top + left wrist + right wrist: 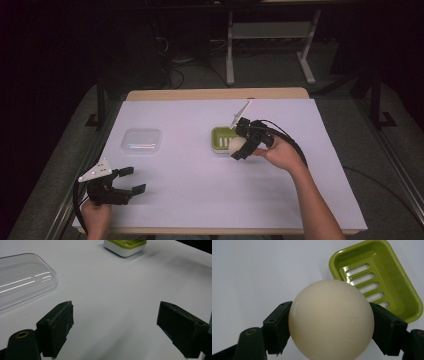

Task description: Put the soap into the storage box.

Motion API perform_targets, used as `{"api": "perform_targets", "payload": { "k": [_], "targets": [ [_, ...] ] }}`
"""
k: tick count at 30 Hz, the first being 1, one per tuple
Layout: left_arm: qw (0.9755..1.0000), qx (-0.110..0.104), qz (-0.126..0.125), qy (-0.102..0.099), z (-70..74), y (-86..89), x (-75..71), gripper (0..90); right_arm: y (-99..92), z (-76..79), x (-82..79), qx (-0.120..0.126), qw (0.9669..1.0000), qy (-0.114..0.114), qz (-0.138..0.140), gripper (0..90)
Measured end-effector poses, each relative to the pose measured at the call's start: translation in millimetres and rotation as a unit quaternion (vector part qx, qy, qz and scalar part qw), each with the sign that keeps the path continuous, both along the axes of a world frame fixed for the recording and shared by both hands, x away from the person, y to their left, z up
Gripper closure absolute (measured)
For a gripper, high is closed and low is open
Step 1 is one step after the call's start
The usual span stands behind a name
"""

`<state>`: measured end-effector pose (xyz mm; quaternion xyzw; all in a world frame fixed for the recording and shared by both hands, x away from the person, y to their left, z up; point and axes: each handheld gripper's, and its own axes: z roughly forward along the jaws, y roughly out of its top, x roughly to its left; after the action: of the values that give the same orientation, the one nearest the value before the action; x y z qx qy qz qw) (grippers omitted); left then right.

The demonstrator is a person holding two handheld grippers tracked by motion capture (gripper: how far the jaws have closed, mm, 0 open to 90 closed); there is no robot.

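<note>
High view, grippers: two. The left gripper (131, 180) sits low near the table's close edge, jaws spread wide with nothing between them. The right gripper (239, 145) is clamped on one cream ball (236, 145).
High view, dishes: one green soap dish (220, 136), touching or just behind the right gripper's tips; one clear plastic lid (141, 140), ahead of the left gripper and well apart from it.
High view, table: one, covered by a white sheet (200, 185).
Left gripper view: two black jaws stand far apart over bare sheet; the clear plastic lid (22, 280) lies ahead to their left, the green soap dish (125, 246) far ahead.
Right gripper view: both jaws press the sides of the cream ball (331, 320); the green soap dish (407, 300), with five slots in its floor, lies just beyond to the right.
</note>
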<state>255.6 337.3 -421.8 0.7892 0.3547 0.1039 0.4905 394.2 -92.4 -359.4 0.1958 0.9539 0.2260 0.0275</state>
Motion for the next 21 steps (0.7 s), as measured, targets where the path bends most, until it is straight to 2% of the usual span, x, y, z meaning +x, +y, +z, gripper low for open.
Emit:
{"api": "perform_targets", "payload": {
  "k": [14,21],
  "targets": [
    [1.0,-0.003,0.003,0.002,0.0,1.5,-0.1,13.2,14.2,5.7,15.8,-0.009,0.9999,-0.002,0.011,23.9],
    [1.0,-0.003,0.003,0.001,0.0,1.8,-0.1,13.2,18.4,9.7,22.7,-0.006,0.9999,-0.001,0.01,23.9]
  ]
}}
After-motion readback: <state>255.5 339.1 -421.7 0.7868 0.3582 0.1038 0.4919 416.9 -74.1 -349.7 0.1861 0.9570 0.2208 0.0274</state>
